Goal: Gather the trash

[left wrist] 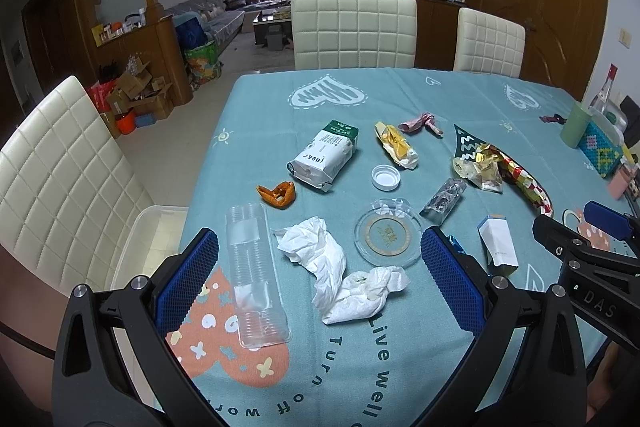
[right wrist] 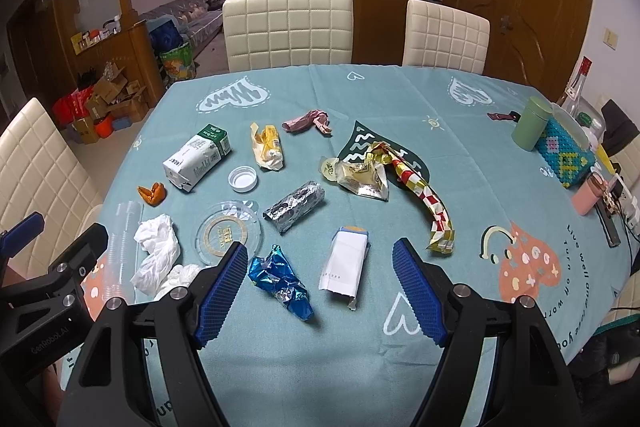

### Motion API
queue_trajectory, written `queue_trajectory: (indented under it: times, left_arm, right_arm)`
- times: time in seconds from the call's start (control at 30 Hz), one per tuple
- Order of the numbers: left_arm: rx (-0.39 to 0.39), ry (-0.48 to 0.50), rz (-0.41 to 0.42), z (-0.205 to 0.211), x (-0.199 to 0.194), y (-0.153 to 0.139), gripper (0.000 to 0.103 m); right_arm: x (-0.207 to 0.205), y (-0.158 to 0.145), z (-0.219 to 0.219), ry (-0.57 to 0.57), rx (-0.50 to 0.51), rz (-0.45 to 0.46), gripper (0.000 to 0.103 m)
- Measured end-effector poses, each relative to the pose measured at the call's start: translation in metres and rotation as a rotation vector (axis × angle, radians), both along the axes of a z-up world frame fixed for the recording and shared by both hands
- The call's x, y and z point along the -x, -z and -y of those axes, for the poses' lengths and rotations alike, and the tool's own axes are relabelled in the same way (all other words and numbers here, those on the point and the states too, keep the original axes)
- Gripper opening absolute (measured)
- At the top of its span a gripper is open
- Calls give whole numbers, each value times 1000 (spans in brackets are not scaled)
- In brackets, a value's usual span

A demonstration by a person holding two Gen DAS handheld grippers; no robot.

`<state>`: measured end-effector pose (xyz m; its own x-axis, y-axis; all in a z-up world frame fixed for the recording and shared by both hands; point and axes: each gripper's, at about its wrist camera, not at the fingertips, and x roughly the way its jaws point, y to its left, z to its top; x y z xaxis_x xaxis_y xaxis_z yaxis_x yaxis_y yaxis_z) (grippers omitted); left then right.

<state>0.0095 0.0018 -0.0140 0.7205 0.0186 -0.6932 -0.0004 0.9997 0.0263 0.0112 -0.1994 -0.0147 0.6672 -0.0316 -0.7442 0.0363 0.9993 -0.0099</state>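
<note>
- My left claw (left wrist: 320, 283) hangs wide over the worktop's (left wrist: 256, 115) near left edge, empty.
- Under it lie a clear cup stack (left wrist: 254, 267) and crumpled tissue (left wrist: 340, 275).
- Mid-worktop: a milk carton (right wrist: 198, 157), a white lid (right wrist: 243, 179) and a glass ashtray (right wrist: 228, 233).
- My right claw (right wrist: 320, 291) gapes wide over a blue wrapper (right wrist: 280, 279) and a white box (right wrist: 344, 263), touching neither.
- A red-and-gold wrapper (right wrist: 424, 195) lies further right.

Cream chairs (left wrist: 354, 29), green canister (right wrist: 532, 123)
</note>
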Motion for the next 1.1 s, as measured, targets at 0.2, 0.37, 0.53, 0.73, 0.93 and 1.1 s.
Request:
queue_trajectory:
  times: [0.2,0.37,0.53,0.73,0.93,1.1]
  left_arm:
    - [15,-52,-46,-13,-11,19,100]
    - [24,-74,-105,-20,-14,56,100]
    - [-10,-55,-189,-11,-18,87,100]
    - [-23,-63,-210,-4,-28,96,100]
    - [-19,-86,-209,-4,-43,96,100]
    - [-35,-87,-226,-2,-60,101,95]
  right_arm:
    - [-9,15,4,4,15,0,73]
    - [-16,48,11,10,45,-35,73]
    - [-21,76,22,29,47,-72,73]
    - [-27,88,32,32,29,-96,73]
    - [-37,91,33,11,17,-94,73]
    - [-45,94,31,-4,18,-92,73]
